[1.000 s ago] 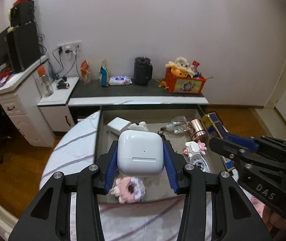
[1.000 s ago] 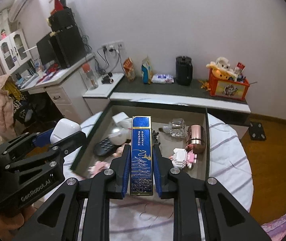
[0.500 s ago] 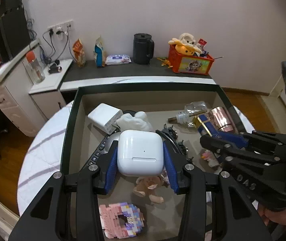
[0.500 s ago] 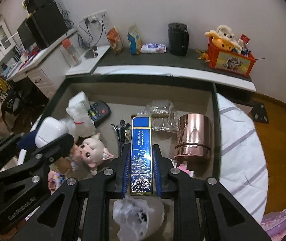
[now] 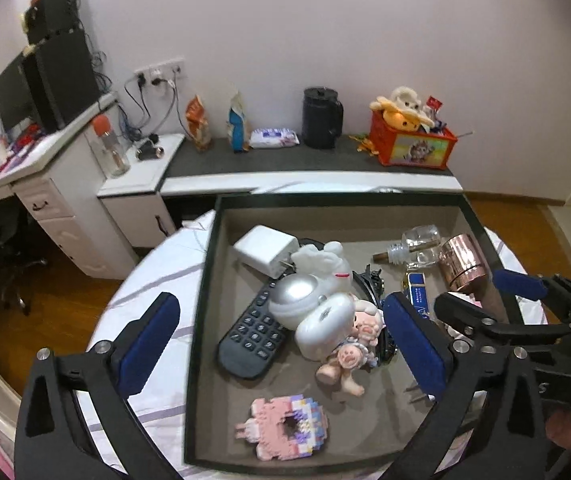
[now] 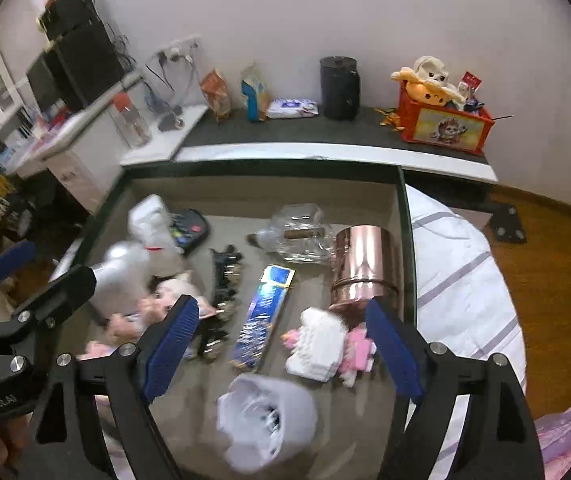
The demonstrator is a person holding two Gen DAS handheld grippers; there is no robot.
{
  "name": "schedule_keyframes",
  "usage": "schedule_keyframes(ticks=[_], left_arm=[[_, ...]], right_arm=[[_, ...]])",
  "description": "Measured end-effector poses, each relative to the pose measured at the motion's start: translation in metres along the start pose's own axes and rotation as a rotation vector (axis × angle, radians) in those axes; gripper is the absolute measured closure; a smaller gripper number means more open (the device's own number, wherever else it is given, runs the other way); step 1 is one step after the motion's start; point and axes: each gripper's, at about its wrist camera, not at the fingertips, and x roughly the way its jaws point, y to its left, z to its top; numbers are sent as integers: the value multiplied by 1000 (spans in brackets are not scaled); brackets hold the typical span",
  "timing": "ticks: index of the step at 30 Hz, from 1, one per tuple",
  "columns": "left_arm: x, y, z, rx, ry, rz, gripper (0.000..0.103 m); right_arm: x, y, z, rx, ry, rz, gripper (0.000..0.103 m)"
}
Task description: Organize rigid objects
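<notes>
In tray (image 5: 201, 320): 1 remote (image 5: 253, 332), 1 white charger (image 5: 265, 249), 1 earbuds case (image 5: 323, 330), 1 blue box (image 6: 263, 312), 1 copper tin (image 6: 363, 268), 1 glass bottle (image 6: 299, 236), 2 brick figures (image 5: 285, 426) (image 6: 325, 344), 1 pig doll (image 5: 349, 356).

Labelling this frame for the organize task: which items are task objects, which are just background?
Job:
dark-rimmed tray
white earbud case
blue rectangular box
copper cylindrical tin
black remote control

Background:
black kettle
orange toy box
red-capped bottle
</notes>
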Motion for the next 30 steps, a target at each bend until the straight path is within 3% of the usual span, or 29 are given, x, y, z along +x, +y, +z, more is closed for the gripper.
schedule_keyframes(ticks=[4, 8, 22, 30], left_arm=[[-25, 4, -4, -3, -19, 3, 0], [-56, 6, -13, 3, -53, 39, 0], [-170, 18, -73, -18, -145, 28, 0], [-209, 31, -106, -44, -170, 16, 0]], right_arm=[[-28, 4, -7, 12, -45, -59, 0], [-61, 5, -19, 46, -92, -24, 0], [-170, 51, -81, 18, -225, -30, 0], [-211, 80, -115, -22, -279, -34, 0]])
